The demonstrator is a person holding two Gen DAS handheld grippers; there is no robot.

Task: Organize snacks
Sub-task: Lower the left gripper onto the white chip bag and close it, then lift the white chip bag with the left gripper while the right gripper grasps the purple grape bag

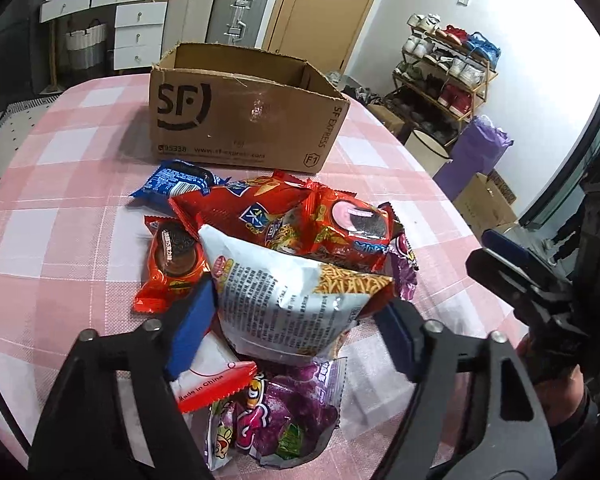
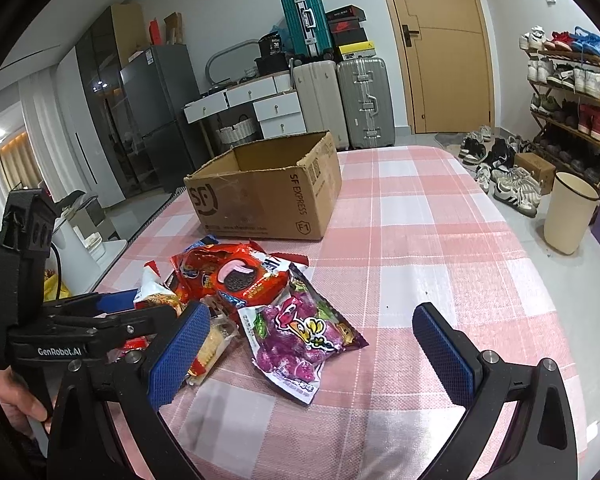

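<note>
Closing left gripper fingers squarely around white noodle packet; lifting clear toward cardboard box; right gripper gaping empty.

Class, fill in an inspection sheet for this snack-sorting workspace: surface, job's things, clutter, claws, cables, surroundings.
Surface: pink checked tablecloth.
Job's things: open cardboard box, nothing visible inside; snack pile in front of it; purple candy bag at the pile's edge.
Clutter: nothing seen.
Claws: left claw closed on white noodle packet; right claw open, holding nothing.
Cables: nothing seen.
Surroundings: suitcases, door, shoe rack.
</note>
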